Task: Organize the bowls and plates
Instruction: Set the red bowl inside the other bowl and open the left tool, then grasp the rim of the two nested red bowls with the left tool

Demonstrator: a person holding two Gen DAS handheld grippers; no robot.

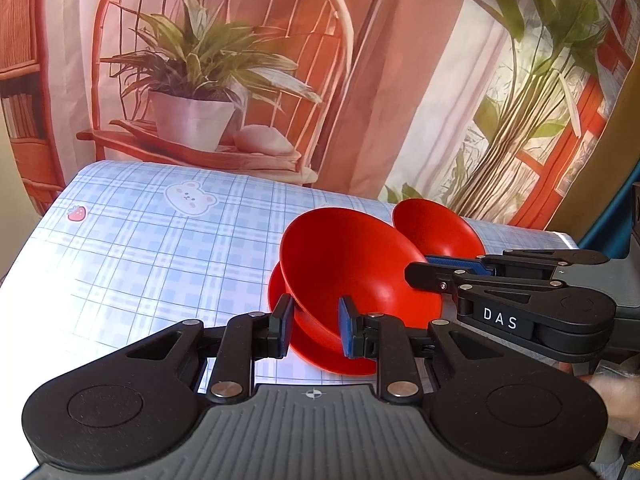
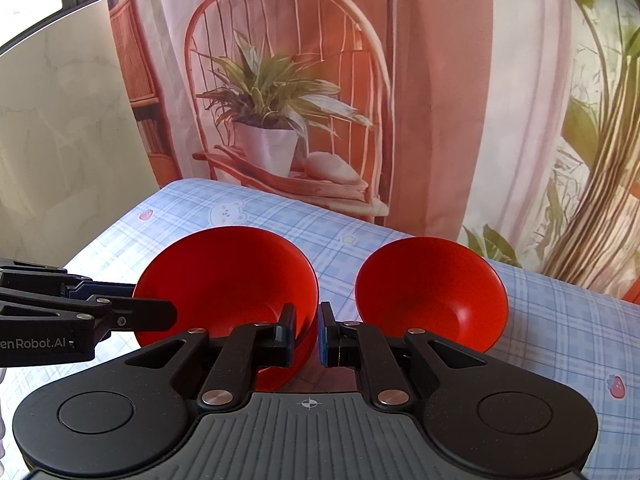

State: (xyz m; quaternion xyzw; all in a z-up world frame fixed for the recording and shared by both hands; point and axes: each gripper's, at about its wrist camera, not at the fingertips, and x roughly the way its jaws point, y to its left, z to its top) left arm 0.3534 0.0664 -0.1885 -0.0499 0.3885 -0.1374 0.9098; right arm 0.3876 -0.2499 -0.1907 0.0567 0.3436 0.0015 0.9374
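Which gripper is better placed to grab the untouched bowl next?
Right, likely: the right gripper flanks the first bowl beside the untouched bowl; the left gripper is on the far side.

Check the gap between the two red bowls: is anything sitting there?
Nothing sits there. In the right wrist view, only bare blue plaid tablecloth shows between the near red bowl and the far red bowl.

The right gripper (image 2: pixel 307 330) jaws pinch the near red bowl's (image 2: pixel 228 280) rim.
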